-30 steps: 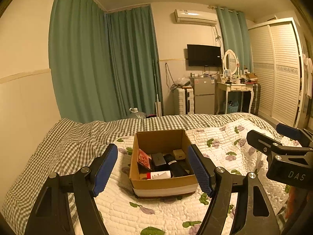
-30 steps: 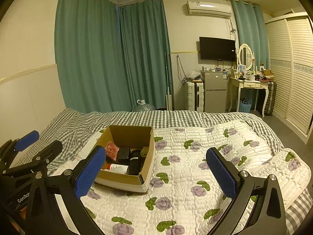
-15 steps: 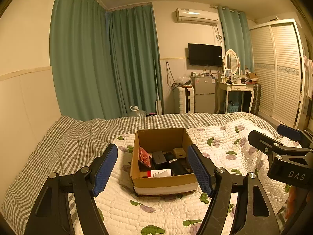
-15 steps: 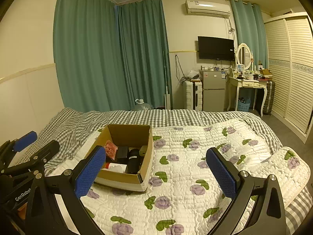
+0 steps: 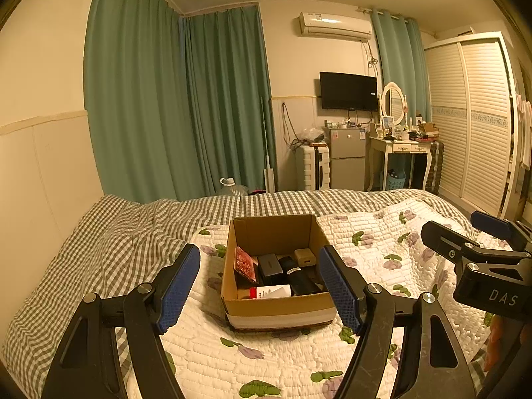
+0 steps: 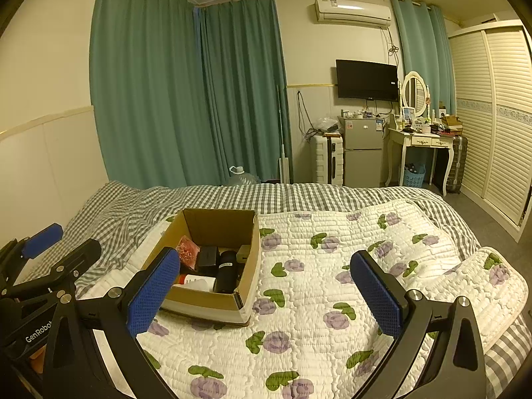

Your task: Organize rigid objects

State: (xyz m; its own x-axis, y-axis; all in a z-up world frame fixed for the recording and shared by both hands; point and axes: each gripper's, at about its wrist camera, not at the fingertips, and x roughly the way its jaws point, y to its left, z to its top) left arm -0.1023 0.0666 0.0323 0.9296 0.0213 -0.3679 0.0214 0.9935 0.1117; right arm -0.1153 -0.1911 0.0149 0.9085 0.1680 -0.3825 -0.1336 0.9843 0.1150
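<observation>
Black frames, silver screws, blue-padded fingers (image 5: pixel 339 287) (2 each).

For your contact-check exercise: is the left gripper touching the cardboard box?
Apart. The right wrist view shows the left gripper off beside the cardboard box, with bare quilt between.

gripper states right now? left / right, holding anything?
Left gripper: open, holding nothing; box on the bed beyond it.
Right gripper: open, holding nothing.
</observation>
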